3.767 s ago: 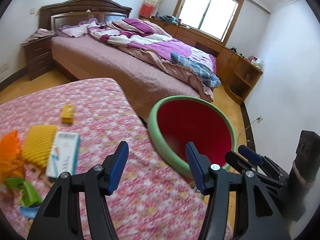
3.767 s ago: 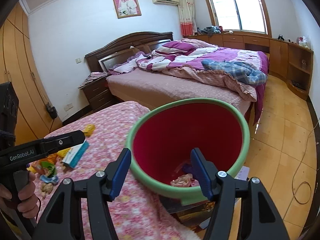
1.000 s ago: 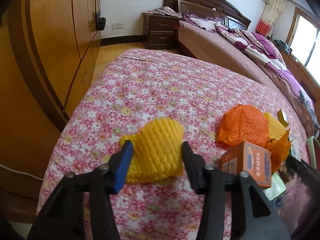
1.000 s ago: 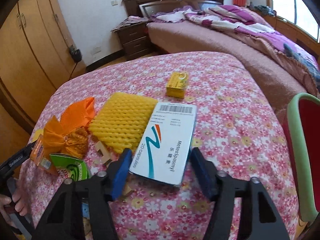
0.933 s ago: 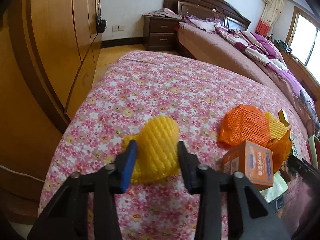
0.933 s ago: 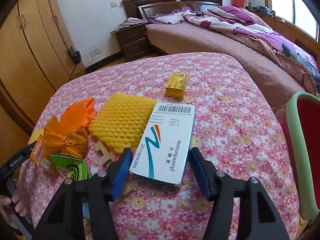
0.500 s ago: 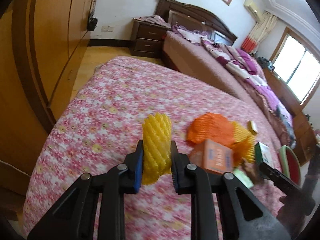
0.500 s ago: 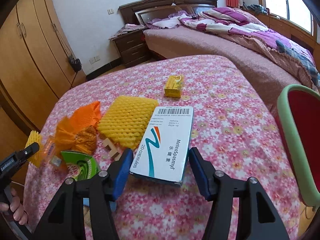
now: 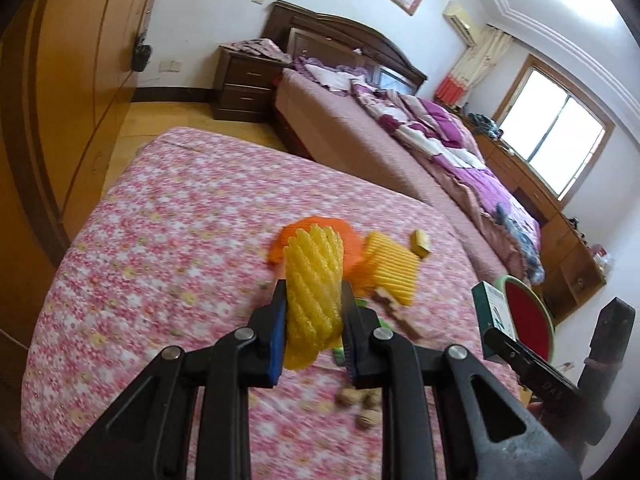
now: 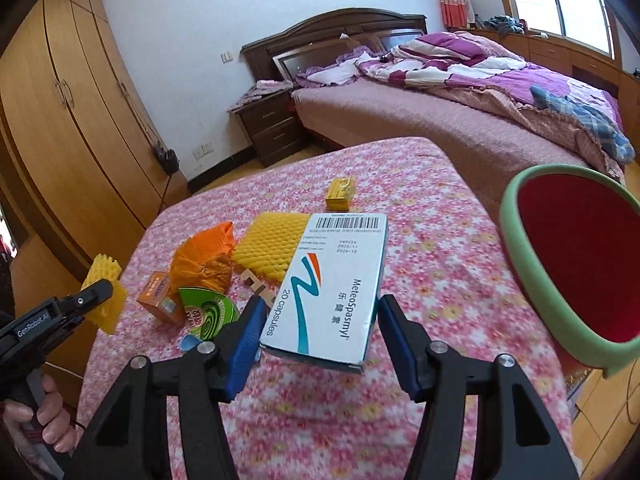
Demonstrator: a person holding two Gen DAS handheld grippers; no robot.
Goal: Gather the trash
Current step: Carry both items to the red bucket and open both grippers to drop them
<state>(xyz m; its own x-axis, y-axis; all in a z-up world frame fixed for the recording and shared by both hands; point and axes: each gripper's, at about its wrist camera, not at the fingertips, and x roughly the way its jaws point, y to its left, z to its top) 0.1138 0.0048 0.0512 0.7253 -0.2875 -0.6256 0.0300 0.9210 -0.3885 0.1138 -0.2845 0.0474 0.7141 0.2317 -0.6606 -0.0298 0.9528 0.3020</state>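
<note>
left gripper [image 9: 313,320] clamped on yellow foam net [image 9: 314,276], lifted above floral counter [image 9: 168,240]. right gripper [image 10: 320,330] grips white medicine box [image 10: 334,284], raised off counter. red bin [image 10: 580,256] at right beside counter edge.

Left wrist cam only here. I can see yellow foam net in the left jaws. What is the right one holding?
Observer: The right gripper is shut on a white medicine box printed "MeteoSpasmyl, 20 capsules".
Operator: Anything hidden behind the yellow foam net?
Observer: Yes. A small orange carton lies on the floral cover next to a green printed packet.
Operator: I only see a sliver of the bin. Which way is its mouth?
Observer: The green-rimmed red bin stands past the cover's right edge, with its open mouth facing the right camera.
</note>
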